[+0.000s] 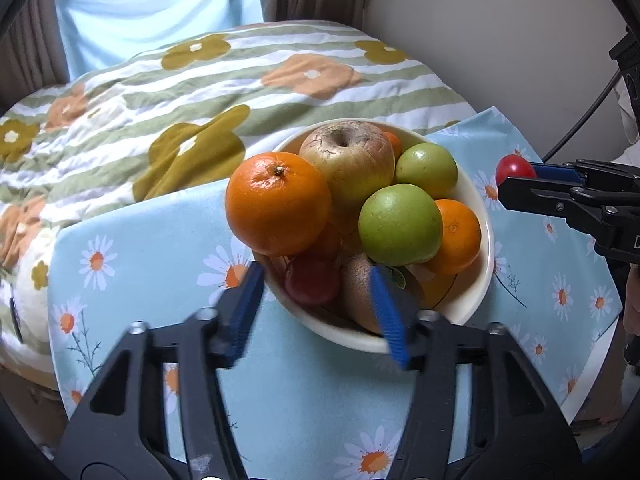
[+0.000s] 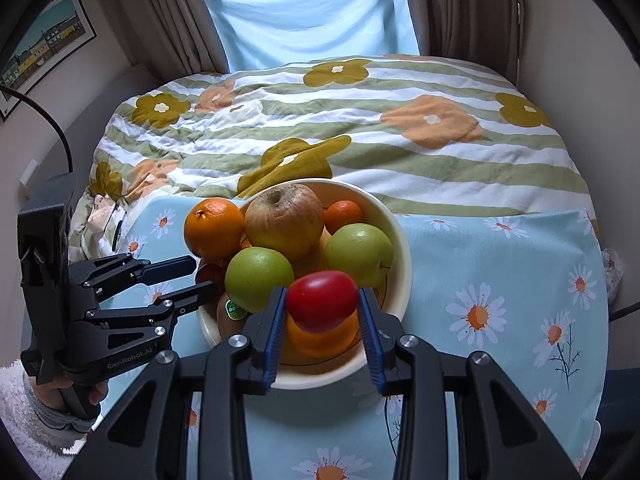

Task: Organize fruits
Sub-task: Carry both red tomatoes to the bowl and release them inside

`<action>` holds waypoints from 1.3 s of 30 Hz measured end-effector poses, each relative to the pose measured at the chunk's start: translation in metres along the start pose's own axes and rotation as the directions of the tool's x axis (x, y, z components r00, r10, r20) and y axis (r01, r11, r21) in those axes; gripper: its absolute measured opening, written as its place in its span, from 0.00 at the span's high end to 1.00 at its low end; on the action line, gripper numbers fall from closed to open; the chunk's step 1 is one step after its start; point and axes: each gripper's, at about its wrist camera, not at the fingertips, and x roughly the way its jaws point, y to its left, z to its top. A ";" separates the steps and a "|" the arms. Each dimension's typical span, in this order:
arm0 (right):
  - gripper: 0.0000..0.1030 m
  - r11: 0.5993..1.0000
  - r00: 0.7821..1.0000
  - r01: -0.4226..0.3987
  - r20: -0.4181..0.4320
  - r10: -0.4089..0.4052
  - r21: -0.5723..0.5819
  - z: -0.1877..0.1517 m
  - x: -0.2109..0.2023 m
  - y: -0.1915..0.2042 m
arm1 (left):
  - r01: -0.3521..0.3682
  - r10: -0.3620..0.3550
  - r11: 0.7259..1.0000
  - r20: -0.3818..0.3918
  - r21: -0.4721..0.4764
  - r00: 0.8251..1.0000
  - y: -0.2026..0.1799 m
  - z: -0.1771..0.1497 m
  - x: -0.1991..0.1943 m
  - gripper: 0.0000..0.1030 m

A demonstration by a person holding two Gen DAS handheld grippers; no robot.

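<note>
Right gripper (image 2: 322,312) pinches a small red tomato (image 2: 322,306) between its blue ribbed pads (image 2: 277,332), one pad on each flank; the tomato hangs just above the near side of the bowl (image 2: 401,264), over an orange lying inside. Side grip looks chosen to suit the smooth, glossy, slightly oval skin, which would likely slip from a shallower hold. Left gripper (image 1: 316,312) has its fingers spread wide with nothing between them, the tips straddling the bowl's near rim over a dark red fruit (image 1: 311,282) and a brown fuzzy kiwi (image 1: 362,292) bearing a green sticker. No earlier view, so cannot tell whether it is arriving or leaving. The bowl is cream, round, glazed, and heaped: large orange (image 1: 278,203) with pebbled peel perched at the left edge, a dull, wrinkled yellow-brown apple (image 1: 347,162) at the top, two matte green apples (image 1: 400,224), smaller oranges tucked at the sides. The pile is rounded on rounded, so I judge it prone to rolling if nudged. The bowl sits on a pale blue daisy-print cloth (image 1: 132,280); a striped floral quilt (image 1: 168,92) lies behind.
</note>
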 end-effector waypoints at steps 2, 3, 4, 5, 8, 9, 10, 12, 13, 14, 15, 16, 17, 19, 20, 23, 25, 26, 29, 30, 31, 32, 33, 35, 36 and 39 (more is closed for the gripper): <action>0.68 1.000 1.000 0.002 0.004 -0.002 0.005 0.001 -0.002 0.001 | 0.016 -0.016 1.000 0.047 -0.015 0.999 0.002 -0.002 -0.012 0.00; 0.68 1.000 1.000 0.003 0.006 -0.003 0.005 0.002 -0.003 0.001 | 0.026 -0.025 1.000 0.057 -0.018 0.998 0.003 -0.001 -0.017 0.00; 0.68 1.000 1.000 0.004 0.007 -0.004 0.002 0.004 -0.004 0.001 | 0.020 -0.019 1.000 0.058 -0.016 0.998 0.003 -0.001 -0.020 0.00; 0.68 1.000 1.000 0.005 0.009 -0.005 -0.002 0.005 -0.004 0.002 | 0.007 -0.006 1.000 0.058 -0.012 0.998 0.003 -0.001 -0.022 0.00; 0.68 1.000 1.000 0.004 0.011 -0.004 -0.020 0.009 -0.005 0.005 | -0.005 0.006 1.000 0.058 -0.021 0.998 0.007 -0.001 -0.027 0.00; 0.68 1.000 1.000 0.003 0.011 -0.003 -0.025 0.011 -0.005 0.006 | -0.007 0.009 1.000 0.060 -0.026 0.998 0.008 -0.002 -0.030 0.00; 0.68 1.000 1.000 0.001 0.010 -0.001 -0.029 0.012 -0.004 0.007 | -0.013 0.015 0.999 0.062 -0.030 0.998 0.010 -0.003 -0.033 0.00; 0.68 0.999 1.000 -0.004 0.011 0.004 -0.034 0.015 -0.002 0.009 | -0.030 0.032 0.999 0.066 -0.035 0.997 0.012 -0.004 -0.039 0.00; 0.68 0.999 1.000 -0.009 0.009 0.009 -0.036 0.017 0.000 0.009 | -0.036 0.038 0.999 0.068 -0.038 0.997 0.013 -0.005 -0.042 0.00; 0.68 0.999 1.000 -0.013 0.007 0.013 -0.037 0.018 0.003 0.010 | -0.040 0.043 0.998 0.069 -0.043 0.997 0.015 -0.006 -0.045 0.00; 0.68 0.999 1.000 -0.017 0.004 0.017 -0.038 0.020 0.005 0.010 | -0.044 0.048 0.998 0.070 -0.049 0.996 0.018 -0.007 -0.048 0.00; 0.68 0.999 1.000 -0.021 0.001 0.021 -0.040 0.022 0.008 0.011 | -0.047 0.051 0.997 0.071 -0.055 0.996 0.019 -0.009 -0.051 0.00; 0.68 0.999 1.000 -0.023 -0.002 0.023 -0.040 0.023 0.011 0.011 | -0.049 0.053 0.997 0.073 -0.060 0.996 0.022 -0.010 -0.054 0.00; 0.68 0.999 0.999 -0.033 -0.010 0.033 -0.031 0.027 0.017 0.011 | -0.056 0.061 0.996 0.074 -0.070 0.995 0.026 -0.012 -0.060 0.00; 0.68 0.999 0.999 -0.035 -0.012 0.035 -0.027 0.028 0.019 0.011 | -0.060 0.065 0.995 0.075 -0.074 0.995 0.028 -0.013 -0.063 0.00; 0.68 0.999 0.999 -0.028 -0.016 0.028 -0.018 0.031 0.026 0.011 | -0.071 0.078 0.994 0.080 -0.079 0.994 0.034 -0.017 -0.071 0.00; 0.68 1.000 0.999 -0.025 -0.027 0.025 -0.008 0.032 0.031 0.011 | -0.082 0.089 0.993 0.091 -0.084 0.992 0.037 -0.020 -0.075 0.00; 0.68 1.000 0.999 -0.020 -0.031 0.020 -0.005 0.032 0.033 0.011 | -0.087 0.095 0.993 0.095 -0.085 0.991 0.039 -0.021 -0.076 0.00; 0.68 1.000 1.000 -0.009 -0.030 0.009 0.006 0.030 0.039 0.012 | -0.090 0.098 0.992 0.096 -0.090 0.991 0.044 -0.026 -0.074 0.00; 0.68 1.000 1.000 -0.009 -0.027 0.010 0.012 0.029 0.040 0.012 | -0.085 0.094 0.992 0.095 -0.092 0.991 0.045 -0.027 -0.073 0.00; 0.68 1.000 1.000 -0.011 -0.024 0.012 0.017 0.028 0.041 0.012 | -0.082 0.090 0.992 0.092 -0.092 0.992 0.046 -0.028 -0.071 0.00; 0.68 1.000 1.000 -0.012 -0.020 0.012 0.022 0.028 0.042 0.012 | -0.084 0.092 0.992 0.089 -0.090 0.992 0.046 -0.029 -0.069 0.00; 0.67 1.000 1.000 -0.010 -0.015 0.011 0.027 0.027 0.042 0.012 | -0.088 0.096 0.992 0.087 -0.088 0.992 0.045 -0.030 -0.068 0.00; 0.48 0.999 1.000 -0.013 -0.005 0.013 0.036 0.026 0.042 0.011 | -0.091 0.098 0.992 0.082 -0.087 0.992 0.043 -0.031 -0.066 0.00; 0.31 0.999 1.000 -0.016 0.003 0.015 0.039 0.025 0.041 0.011 | -0.090 0.097 0.992 0.083 -0.090 0.992 0.042 -0.032 -0.066 0.00; 0.09 0.999 0.999 -0.019 0.033 0.017 0.038 0.025 0.034 0.012 | -0.090 0.098 0.992 0.084 -0.092 0.992 0.040 -0.033 -0.068 0.00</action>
